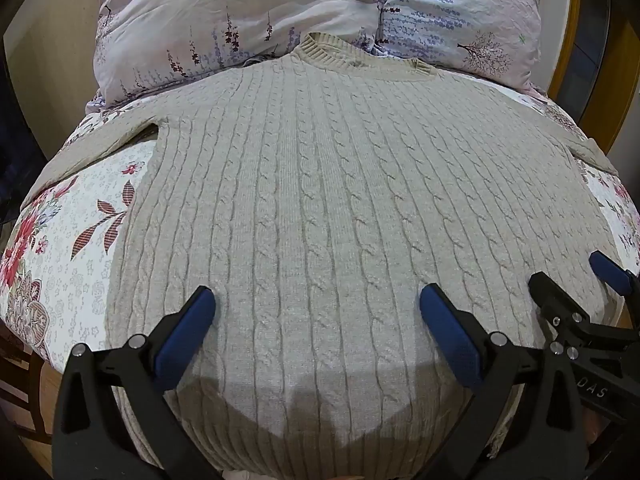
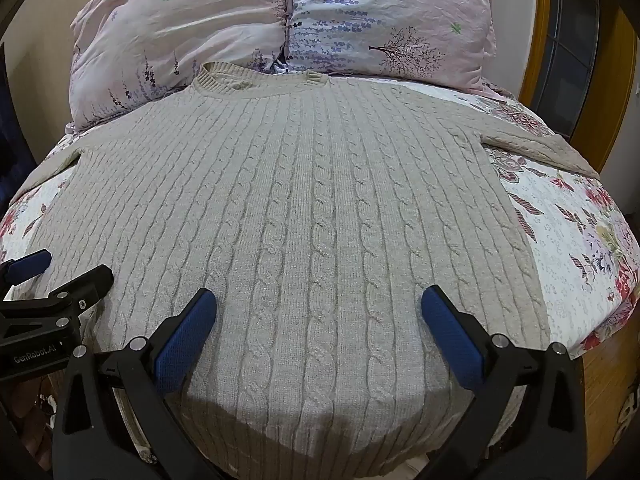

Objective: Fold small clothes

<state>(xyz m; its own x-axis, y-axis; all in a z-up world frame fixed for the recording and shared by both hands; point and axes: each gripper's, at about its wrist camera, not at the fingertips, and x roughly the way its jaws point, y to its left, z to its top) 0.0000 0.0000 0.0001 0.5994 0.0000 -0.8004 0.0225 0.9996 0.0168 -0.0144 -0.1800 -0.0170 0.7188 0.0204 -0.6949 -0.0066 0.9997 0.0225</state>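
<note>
A beige cable-knit sweater lies flat on the bed, collar at the far end, sleeves spread to both sides. It also fills the right wrist view. My left gripper is open and empty, hovering over the sweater's lower left part. My right gripper is open and empty over the lower right part. The right gripper also shows at the right edge of the left wrist view, and the left gripper at the left edge of the right wrist view. The hem is partly hidden under the gripper bodies.
The bed has a white floral quilt, also seen on the right in the right wrist view. Two pale pink floral pillows lie behind the collar. A wooden headboard stands at the far right.
</note>
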